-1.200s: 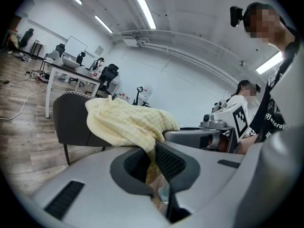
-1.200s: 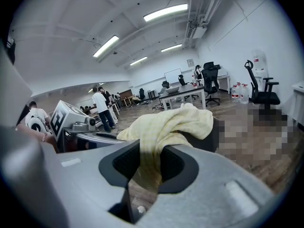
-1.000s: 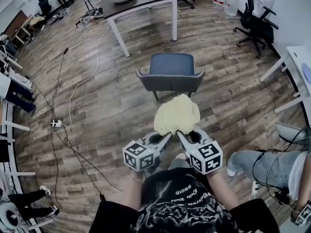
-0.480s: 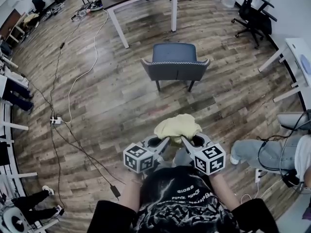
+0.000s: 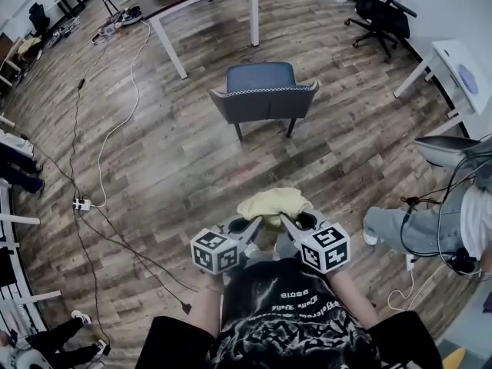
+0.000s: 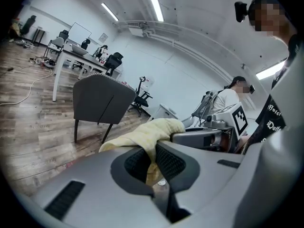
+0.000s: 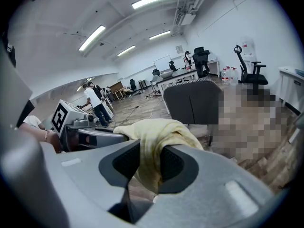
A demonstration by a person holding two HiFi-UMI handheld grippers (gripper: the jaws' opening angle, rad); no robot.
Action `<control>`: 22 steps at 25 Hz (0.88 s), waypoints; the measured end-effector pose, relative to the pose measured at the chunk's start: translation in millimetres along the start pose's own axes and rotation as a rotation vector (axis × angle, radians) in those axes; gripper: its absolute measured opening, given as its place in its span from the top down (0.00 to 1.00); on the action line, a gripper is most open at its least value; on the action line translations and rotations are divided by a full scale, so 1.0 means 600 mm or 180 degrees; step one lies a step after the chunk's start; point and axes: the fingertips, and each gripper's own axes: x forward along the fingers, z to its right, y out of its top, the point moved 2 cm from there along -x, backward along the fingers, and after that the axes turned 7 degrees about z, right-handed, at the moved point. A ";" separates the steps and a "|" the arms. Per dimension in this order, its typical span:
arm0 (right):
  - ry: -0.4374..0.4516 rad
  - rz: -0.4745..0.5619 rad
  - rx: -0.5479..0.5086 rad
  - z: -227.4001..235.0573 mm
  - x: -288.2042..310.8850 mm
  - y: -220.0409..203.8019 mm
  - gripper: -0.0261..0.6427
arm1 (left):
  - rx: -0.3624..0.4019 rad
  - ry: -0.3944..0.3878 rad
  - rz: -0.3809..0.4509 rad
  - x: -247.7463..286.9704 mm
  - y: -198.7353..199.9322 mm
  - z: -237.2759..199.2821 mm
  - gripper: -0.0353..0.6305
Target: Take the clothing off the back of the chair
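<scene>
While left hand-held gripper [image 5: 258,223] and right hand-held gripper [image 5: 284,220] clamp yellow garment [image 5: 273,203], bunched cloth hides their tips; chair [image 5: 264,98] well apart.

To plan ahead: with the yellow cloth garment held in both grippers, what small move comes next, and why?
Probably carry the yellow cloth garment aside: left gripper and right gripper clamp it, and the grey padded chair stands bare.

The yellow garment [image 5: 273,203] is drawn back by the left gripper [image 5: 259,221] and right gripper [image 5: 282,217], from just beside the chair [image 5: 264,94] to well apart from it
</scene>
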 end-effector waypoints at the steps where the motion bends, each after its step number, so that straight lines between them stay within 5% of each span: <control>1: -0.0015 0.0004 -0.0006 0.000 -0.002 -0.001 0.82 | -0.0003 -0.0011 -0.0005 0.000 -0.002 0.002 0.91; 22: -0.0006 -0.0020 -0.0035 0.005 -0.018 -0.013 0.83 | -0.0040 0.0028 -0.0051 0.003 -0.018 0.020 0.91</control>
